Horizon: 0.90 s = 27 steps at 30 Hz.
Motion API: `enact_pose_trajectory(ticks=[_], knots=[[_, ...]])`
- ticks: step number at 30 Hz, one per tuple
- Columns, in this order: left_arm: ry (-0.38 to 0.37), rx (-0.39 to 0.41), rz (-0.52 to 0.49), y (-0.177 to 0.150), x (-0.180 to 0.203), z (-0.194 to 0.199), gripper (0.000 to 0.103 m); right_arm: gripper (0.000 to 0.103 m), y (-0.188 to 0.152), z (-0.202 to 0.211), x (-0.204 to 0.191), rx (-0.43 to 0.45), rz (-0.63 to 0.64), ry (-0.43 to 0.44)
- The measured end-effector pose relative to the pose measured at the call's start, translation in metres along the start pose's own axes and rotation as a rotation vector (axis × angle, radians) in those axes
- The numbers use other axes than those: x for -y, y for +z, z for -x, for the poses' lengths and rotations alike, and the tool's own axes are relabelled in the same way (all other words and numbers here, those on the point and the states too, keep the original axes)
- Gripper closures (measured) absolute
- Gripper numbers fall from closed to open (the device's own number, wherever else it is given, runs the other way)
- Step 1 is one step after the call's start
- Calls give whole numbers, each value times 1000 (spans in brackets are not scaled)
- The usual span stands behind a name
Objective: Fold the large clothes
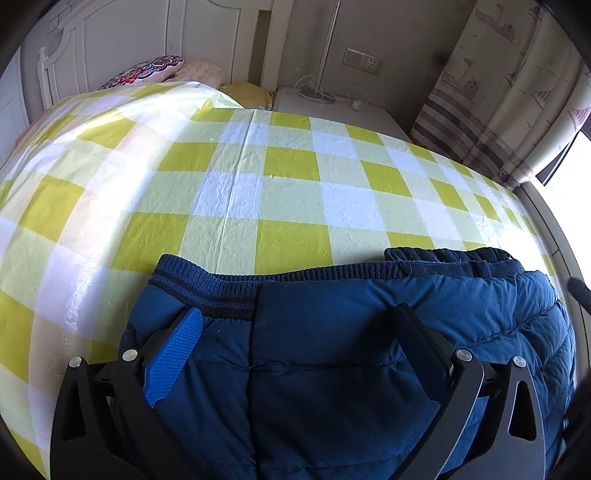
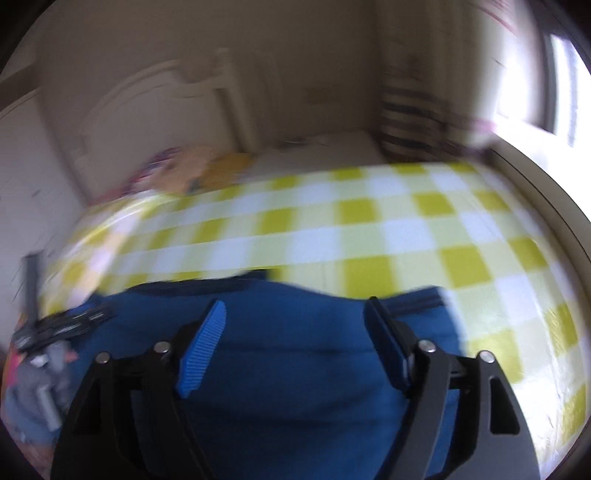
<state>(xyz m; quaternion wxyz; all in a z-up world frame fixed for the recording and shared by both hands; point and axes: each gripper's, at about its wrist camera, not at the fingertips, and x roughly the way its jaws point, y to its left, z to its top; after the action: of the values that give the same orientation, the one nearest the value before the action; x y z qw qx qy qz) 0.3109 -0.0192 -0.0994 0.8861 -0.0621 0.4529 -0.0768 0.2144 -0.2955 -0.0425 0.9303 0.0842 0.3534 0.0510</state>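
Navy quilted padded garment (image 1: 369,350) lies at 12 o'clock under both gaping, empty grippers, ribbed hem running 9-to-3; left gripper (image 1: 299,321) judged nearer than right gripper (image 2: 295,317).

A white headboard (image 1: 122,48), beige wall (image 1: 388,33) and patterned curtain (image 1: 498,92) beside a bright window (image 1: 576,166).

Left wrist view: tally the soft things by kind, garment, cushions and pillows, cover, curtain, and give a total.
Blue padded garment: 1
Cushions and pillows by the headboard: 3 (patterned cushion, pale pillow, yellow pillow)
Yellow checked cover: 1
Curtain: 1
Total: 6
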Motion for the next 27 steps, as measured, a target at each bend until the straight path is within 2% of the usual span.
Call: enact_pose_trajectory(ticks=[2,4,5,6,9,13,16,17,19,20,23,25,27], knots=[[-1,1,1,0,0,0,4,13,-7,-7,-51,-59,174,33],[1,1,0,-1,1,1,4,12,-26,-27,-94,-137,347,28],[-3,1,2,-1,0,1,4,12,-43,-45,-115,-193,471,-28],[-5,1,4,-1,-1,1,4,11,-52,-53,-124,-192,524,-69],[-13,-1,10,0,-3,1,4,10,-43,-50,-104,-199,411,-26],[-17,1,11,-1,-3,1,4,10,-33,-17,-40,-123,227,-147],[-17,3,11,-1,-3,1,4,10,-39,-2,26,-134,73,-213],[-15,3,10,-1,-3,1,4,10,-45,0,38,-139,31,-196],[-9,6,5,-2,-1,2,4,10,-52,4,67,-121,-89,-88],[-4,8,2,-2,0,2,4,10,-53,5,68,-119,-95,-85],[3,11,0,-2,0,3,4,10,-55,4,52,-123,-21,-153],[2,16,7,-1,-1,6,4,10,-55,12,50,-104,-20,-156],[45,72,23,-4,1,24,8,9,-54,28,43,-49,-18,-187]])
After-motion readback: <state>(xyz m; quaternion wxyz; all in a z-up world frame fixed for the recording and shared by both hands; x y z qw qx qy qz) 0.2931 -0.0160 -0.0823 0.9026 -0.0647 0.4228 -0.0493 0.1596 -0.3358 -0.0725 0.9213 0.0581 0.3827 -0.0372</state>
